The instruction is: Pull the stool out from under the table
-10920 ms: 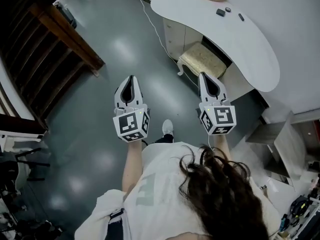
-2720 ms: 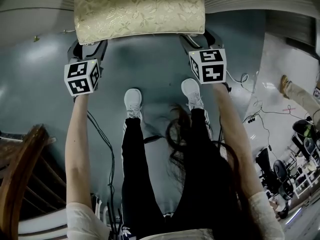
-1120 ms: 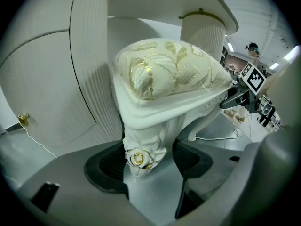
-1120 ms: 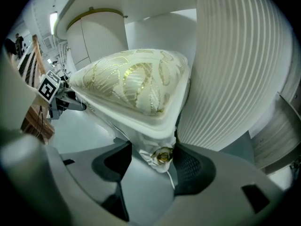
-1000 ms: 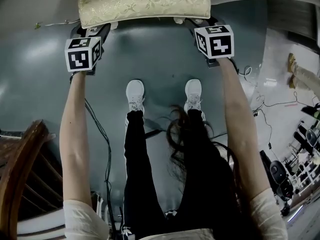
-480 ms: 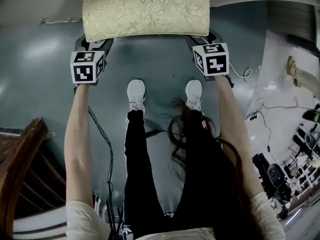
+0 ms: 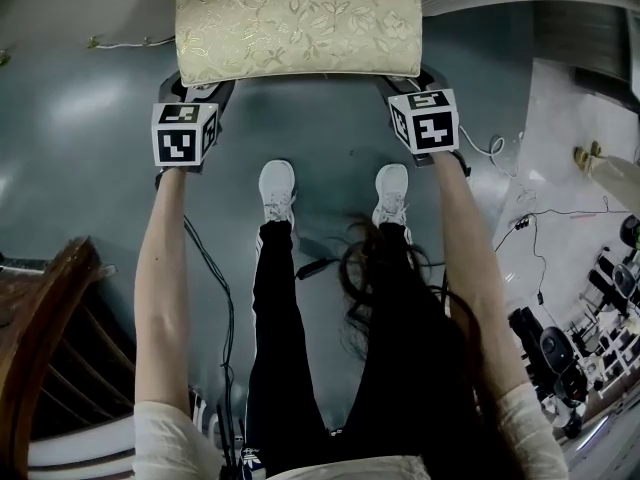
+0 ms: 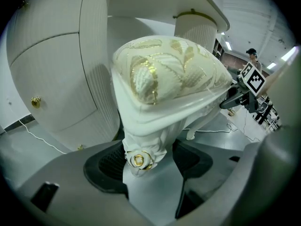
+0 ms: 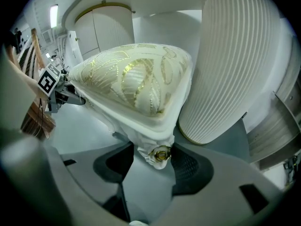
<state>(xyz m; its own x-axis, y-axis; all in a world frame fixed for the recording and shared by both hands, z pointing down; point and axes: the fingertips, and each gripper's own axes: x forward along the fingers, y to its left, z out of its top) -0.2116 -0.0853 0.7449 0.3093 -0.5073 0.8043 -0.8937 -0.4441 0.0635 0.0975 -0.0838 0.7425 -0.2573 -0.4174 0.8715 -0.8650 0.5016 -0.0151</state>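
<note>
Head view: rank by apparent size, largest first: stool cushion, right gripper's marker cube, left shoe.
1. stool cushion, by far the largest.
2. right gripper's marker cube, though it sits nearer the camera.
3. left shoe, narrower than the cube.

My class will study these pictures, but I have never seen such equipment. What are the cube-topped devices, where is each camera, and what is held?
There is no robot: a person holds a two-jawed tool in each hand, and the patterned cubes belong to those tools. One camera sits on the person's head and looks down at shoes and floor. The other two ride on the tools and look along their jaws. A cushioned stool stands on the floor by a white table. The left hand-held gripper clamps one corner of the stool. The right hand-held gripper has just been closing its jaws on the other corner, which sits between them.
</note>
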